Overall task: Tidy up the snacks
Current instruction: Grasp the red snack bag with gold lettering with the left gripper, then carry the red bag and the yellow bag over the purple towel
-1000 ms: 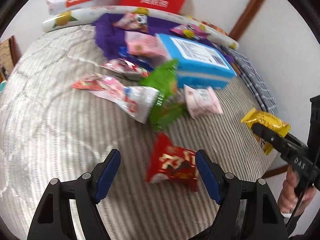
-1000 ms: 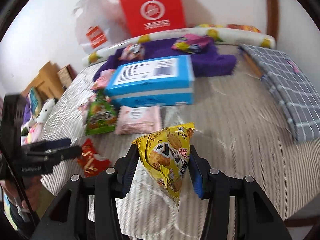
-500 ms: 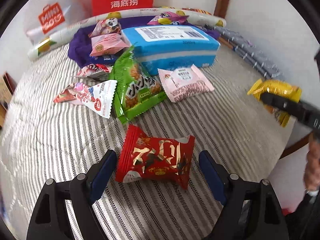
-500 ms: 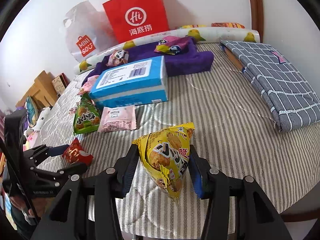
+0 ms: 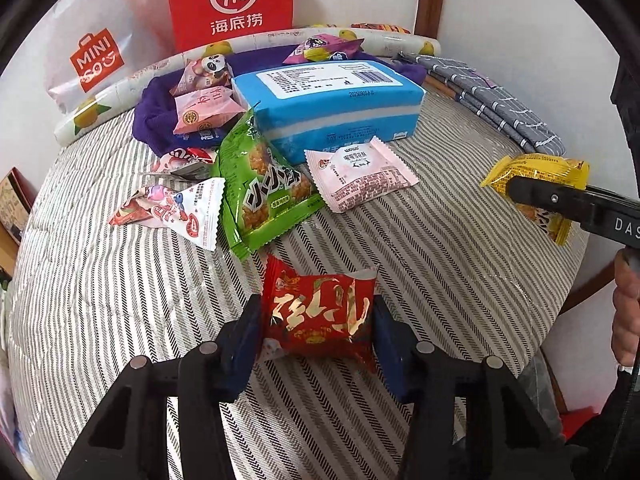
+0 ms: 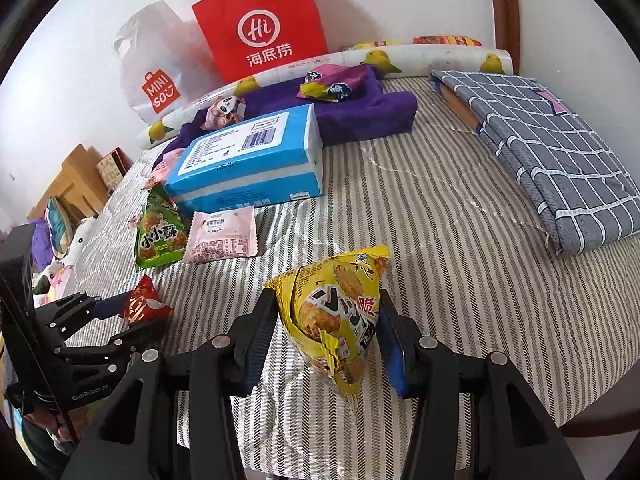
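Several snacks beside blue pack [image 5: 332, 108] (green packet [image 5: 264, 188] nearest), striped bedcover [image 5: 420, 240].

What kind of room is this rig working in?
Probably a bedroom at home: the snacks lie on a striped quilted mattress, a folded grey checked sheet sits at its far right, and shopping bags lean against the wall behind.

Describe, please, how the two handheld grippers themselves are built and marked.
Both are matte black plastic. The left gripper and right gripper each have two angular fingers with silver rivets and dark blue pads. White "GenRobot.AI" lettering marks the left one's side, "DAS" the right's. A thin black cable hangs by the right handle.
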